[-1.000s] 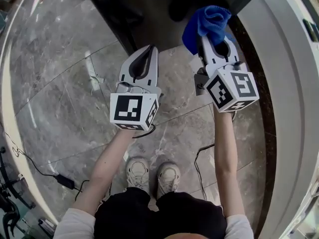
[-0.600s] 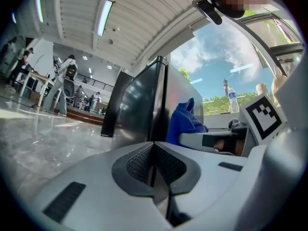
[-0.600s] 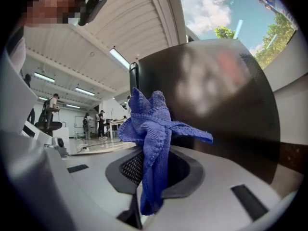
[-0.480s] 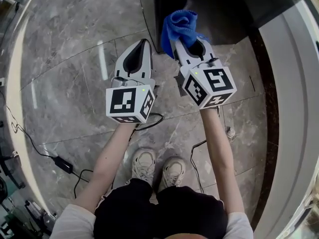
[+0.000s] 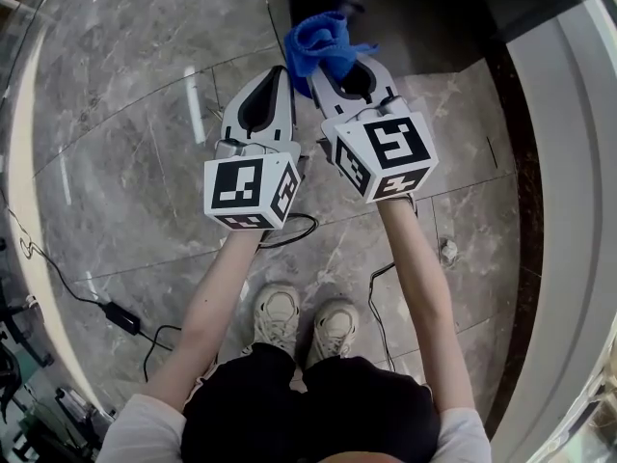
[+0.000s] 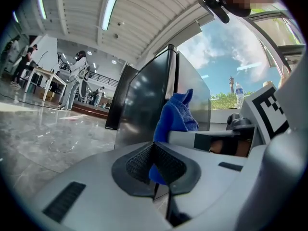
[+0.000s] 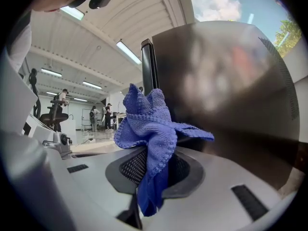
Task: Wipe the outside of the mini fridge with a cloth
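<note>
Right gripper (image 5: 333,66) has its fingers (image 7: 132,167) pinching the blue cloth (image 5: 323,41). The right gripper view shows the cloth (image 7: 149,124) clamped between the black mesh pads, a bunched wad standing up above them and a short tail hanging below. Left gripper (image 5: 278,75) is empty, its fingers (image 6: 139,165) pressed together with nothing between the pads. The blue seen past them in the left gripper view is the same cloth (image 6: 175,114), carried by the right gripper (image 6: 211,138) alongside. In the head view both grippers are side by side and close together, pointing forward, marker cubes toward the person, arms stretched out over the floor (image 5: 125,143). The mini fridge (image 5: 405,17) stands on the floor at the far edge of the head view — dark, glossy body, straight ahead of the right gripper. The right gripper view has the fridge (image 7: 226,90) filling the right half of the frame, with a dark vertical edge just behind the cloth. The cloth wad is right at the fridge's near face; contact or a small gap, cannot tell. The left gripper view shows the fridge (image 6: 144,100) upright behind the cloth. A cable (image 5: 116,316) lies on the floor near the left edge, another runs by the person's shoes (image 5: 304,326).
</note>
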The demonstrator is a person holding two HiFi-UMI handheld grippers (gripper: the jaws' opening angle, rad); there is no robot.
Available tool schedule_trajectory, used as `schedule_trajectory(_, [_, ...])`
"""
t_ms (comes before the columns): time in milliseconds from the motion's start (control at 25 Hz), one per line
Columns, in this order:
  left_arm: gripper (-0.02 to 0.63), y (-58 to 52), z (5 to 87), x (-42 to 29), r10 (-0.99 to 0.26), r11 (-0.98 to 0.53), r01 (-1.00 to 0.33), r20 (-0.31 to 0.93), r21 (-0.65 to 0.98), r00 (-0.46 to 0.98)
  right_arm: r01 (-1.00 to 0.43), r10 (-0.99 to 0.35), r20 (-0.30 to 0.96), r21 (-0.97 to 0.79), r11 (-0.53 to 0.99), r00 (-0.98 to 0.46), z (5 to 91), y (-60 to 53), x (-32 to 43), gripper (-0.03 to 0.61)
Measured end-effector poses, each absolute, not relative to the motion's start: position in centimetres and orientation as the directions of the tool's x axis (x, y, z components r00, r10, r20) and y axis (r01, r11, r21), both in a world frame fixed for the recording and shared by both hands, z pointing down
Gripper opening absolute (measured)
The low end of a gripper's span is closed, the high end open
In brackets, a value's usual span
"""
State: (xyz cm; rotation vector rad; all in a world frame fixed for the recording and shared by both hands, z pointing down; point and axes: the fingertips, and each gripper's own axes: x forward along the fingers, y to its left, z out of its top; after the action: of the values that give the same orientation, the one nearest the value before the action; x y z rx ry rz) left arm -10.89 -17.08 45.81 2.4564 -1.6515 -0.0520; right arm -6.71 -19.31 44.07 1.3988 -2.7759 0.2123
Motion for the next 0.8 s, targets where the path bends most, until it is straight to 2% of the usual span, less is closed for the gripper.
schedule_trajectory(320, [0.004, -17.3, 46.7, -9.1, -0.907, -0.394, -0.904, 0.091, 0.17, 0.412, -0.846, -0.841, 0.096, -0.074, 0.527, -0.532, 44.5, -19.8, -3.5, 0.089])
schedule_trajectory(800, [0.005, -17.7, 47.9, -2.1, -0.83, -0.524, -0.834, 0.114, 0.173, 0.545, -0.949, -0.95, 0.078, -0.114, 0.294, -0.304, 45.0, -22.3, 8.7, 0.089])
